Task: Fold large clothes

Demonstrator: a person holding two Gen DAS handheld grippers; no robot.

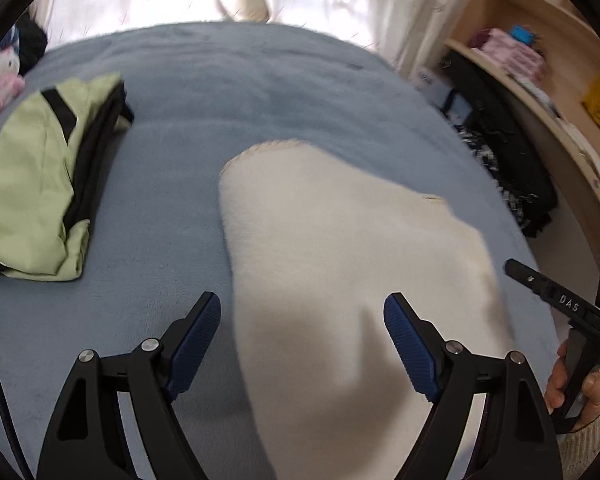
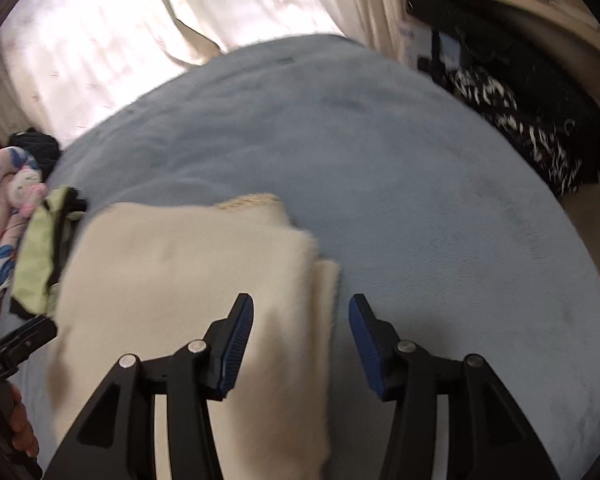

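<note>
Currently both claws hang over the cream fleece garment (image 1: 340, 248), which lies folded into a compact oblong near the front middle of the blue plush bed cover (image 1: 228, 92)

Left gripper (image 1: 302, 320): jaws spread wide, nothing between the pads, fleece below and apart from them
Right gripper (image 2: 301, 322): jaws parted, straddling the garment's right edge, pads not pressing on cloth; holding nothing

Risks, as judged from here:
- right claw sits astride a stepped edge where layers lie offset; closing there could catch only the top layer and peel the fold open
- fleece looks thick and springy, so a shallow pinch may slip off and let the stack slump
- dragging rather than lifting would likely rub plush on plush and skew the layers
- the two claws work close together; right claw's arm shows at the edge of the left view, so a clash is possible

Garment look: pale cream, fuzzy nap, soft rounded corners, a ribbed or stitched hem (image 2: 252, 202) showing at the far edge; lower layers peek out along the right side, so edges are not flush

Nearby: folded light green and black jacket (image 1: 40, 184) to the left, well apart
</note>
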